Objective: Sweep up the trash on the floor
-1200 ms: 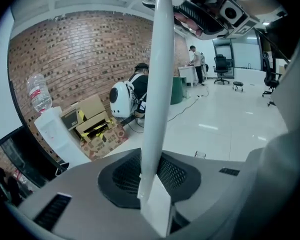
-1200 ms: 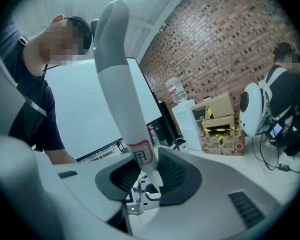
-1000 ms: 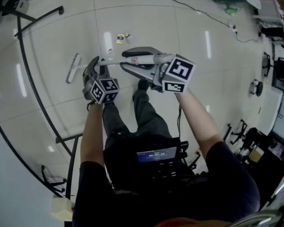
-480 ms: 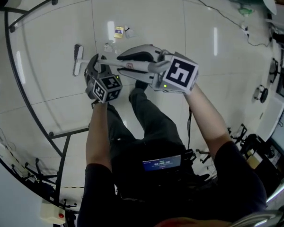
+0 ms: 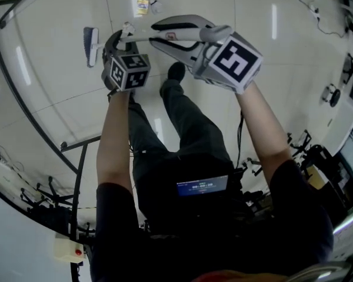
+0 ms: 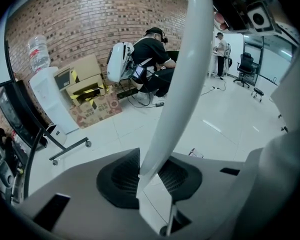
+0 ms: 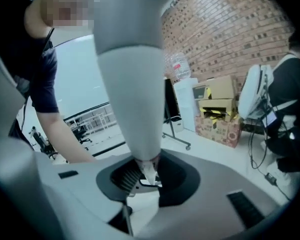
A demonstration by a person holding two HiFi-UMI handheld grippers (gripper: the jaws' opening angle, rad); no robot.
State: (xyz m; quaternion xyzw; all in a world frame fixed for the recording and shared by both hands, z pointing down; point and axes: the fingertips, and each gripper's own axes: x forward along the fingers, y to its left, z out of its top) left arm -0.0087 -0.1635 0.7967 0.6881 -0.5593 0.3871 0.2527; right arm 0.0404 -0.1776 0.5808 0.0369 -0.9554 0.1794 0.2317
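While broom (image 5: 165, 36) sits clamped in left gripper (image 5: 122, 38) (loosening) and right gripper (image 5: 155, 33) (tightening), open floor (image 5: 47, 69) surrounds trash (image 5: 142, 6).

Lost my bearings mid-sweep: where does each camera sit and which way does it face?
Head view: on head, steeply down at floor, trash; shows arms, legs.
Left gripper view: on left hand-held gripper, along jaws just eased wider round white handle, toward brick wall.
Right gripper view: on right hand-held gripper, jaws just tightened on grey handle; own arm shows.
Both share wall, boxes.
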